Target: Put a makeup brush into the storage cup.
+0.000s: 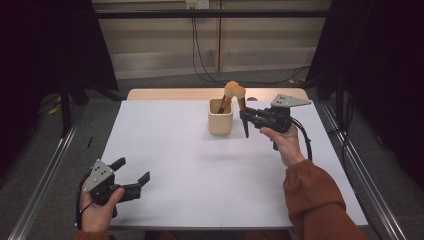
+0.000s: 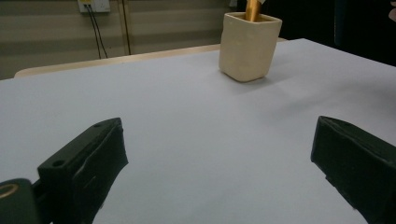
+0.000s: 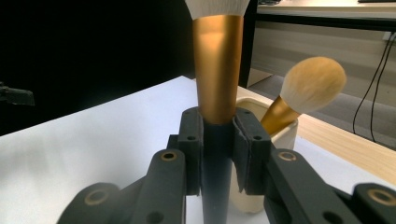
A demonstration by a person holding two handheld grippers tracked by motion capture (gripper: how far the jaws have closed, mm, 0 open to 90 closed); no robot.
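Standing nearly upright, the gold-handled makeup brush is clamped by its dark lower handle in the right hand-held gripper, just right of the cream cup that holds a second brush. Across the desk, the left hand-held gripper rests wide and empty.
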